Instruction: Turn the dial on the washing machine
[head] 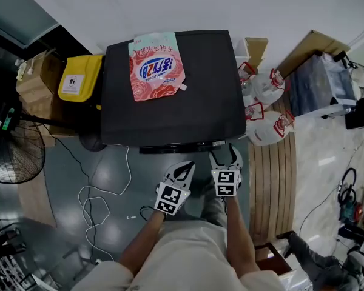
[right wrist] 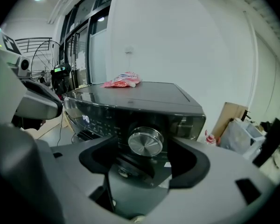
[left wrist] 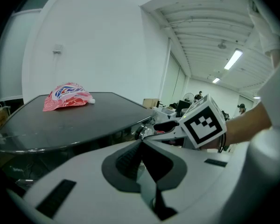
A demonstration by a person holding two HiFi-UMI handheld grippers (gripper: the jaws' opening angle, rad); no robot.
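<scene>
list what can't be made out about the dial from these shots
Setting of the dial: right gripper view, no marks legible on its shiny face.
Panel lettering: right gripper view, too small and dim.
Head view: dial hidden below the washing machine's top edge.

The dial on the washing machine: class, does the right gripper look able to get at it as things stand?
Probably yes. The right gripper has its jaws apart, the dial lies straight ahead, framed between them, and nothing shows in the gap.
</scene>
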